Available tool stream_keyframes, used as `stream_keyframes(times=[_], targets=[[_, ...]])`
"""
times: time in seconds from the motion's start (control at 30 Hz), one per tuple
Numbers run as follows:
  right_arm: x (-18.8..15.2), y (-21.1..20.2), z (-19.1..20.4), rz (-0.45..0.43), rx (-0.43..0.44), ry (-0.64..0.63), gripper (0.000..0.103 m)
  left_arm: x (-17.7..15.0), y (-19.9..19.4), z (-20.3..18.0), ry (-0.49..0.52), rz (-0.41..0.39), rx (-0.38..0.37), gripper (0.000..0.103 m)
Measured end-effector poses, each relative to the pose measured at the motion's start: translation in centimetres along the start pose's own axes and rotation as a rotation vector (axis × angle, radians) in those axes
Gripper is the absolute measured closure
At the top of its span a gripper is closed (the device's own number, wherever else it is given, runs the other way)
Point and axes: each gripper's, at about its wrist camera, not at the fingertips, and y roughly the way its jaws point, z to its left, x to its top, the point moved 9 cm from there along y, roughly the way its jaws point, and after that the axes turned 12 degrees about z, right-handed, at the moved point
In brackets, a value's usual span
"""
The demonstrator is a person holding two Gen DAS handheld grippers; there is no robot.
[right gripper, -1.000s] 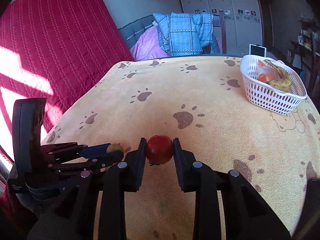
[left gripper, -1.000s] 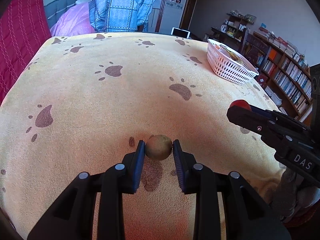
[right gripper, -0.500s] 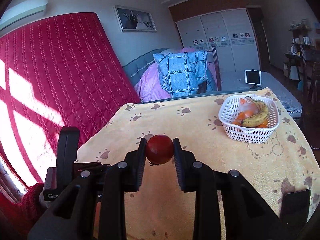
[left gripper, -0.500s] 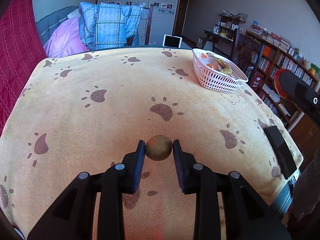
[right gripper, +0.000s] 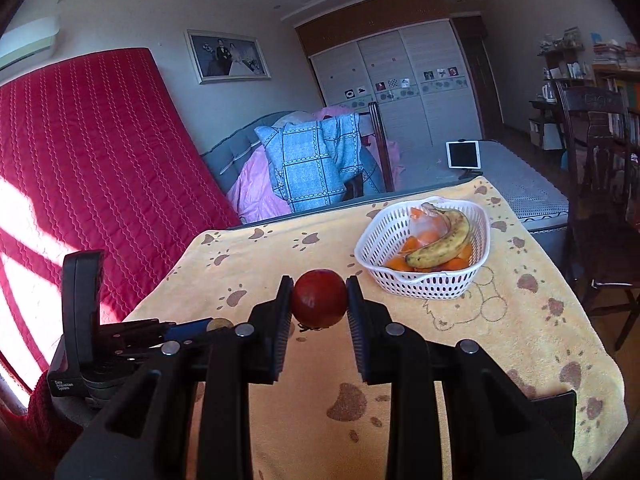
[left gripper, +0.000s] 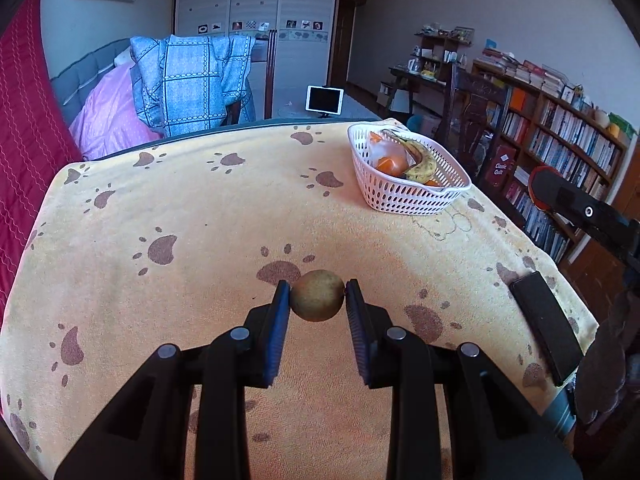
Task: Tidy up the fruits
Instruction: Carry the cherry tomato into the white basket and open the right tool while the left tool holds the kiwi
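Both tongs have risen from the tabletop since a second ago, and the white basket now sits lower and fuller in each view. Left tongs pinch a brownish-green round fruit across its widest part, held above the cloth, well short of the basket and to its left. Right tongs pinch a red apple the same way, in the air on the near side of the basket. Inside the basket lie a spotted banana, orange fruit and a clear bag. A dark phone lies flat near the tabletop's right edge, nearer than the basket.

Both fruits look firm, smooth and fairly light, so they could roll or slip if the squeeze eases; gripping at the equator, as now, seems soundest. The banana is probably soft and would bruise, so each fruit likely wants lowering into a free corner of the basket rather than dropping.
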Motion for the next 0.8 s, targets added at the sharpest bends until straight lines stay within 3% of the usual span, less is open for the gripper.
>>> stream_keyframes(times=[0.37,0.67,0.73,0.8], targets=[[3.6,5.0,-10.1,0.071,-0.148,0.156,0.075,1.6,1.3,-0.5,-0.011,0.013,-0.015,0.074],[5.2,8.4,-14.0,0.117,-0.211,0.196,0.075,1.9,1.8,-0.4,-0.014,0.021,-0.012,0.074],[5.1,8.5,-14.3,0.117,-0.205,0.214,0.064,2.1,2.0,-0.4,-0.015,0.021,-0.012,0.074],[5.0,8.4,-14.7,0.105,-0.201,0.233,0.062,2.2,2.1,-0.6,-0.013,0.021,-0.013,0.074]])
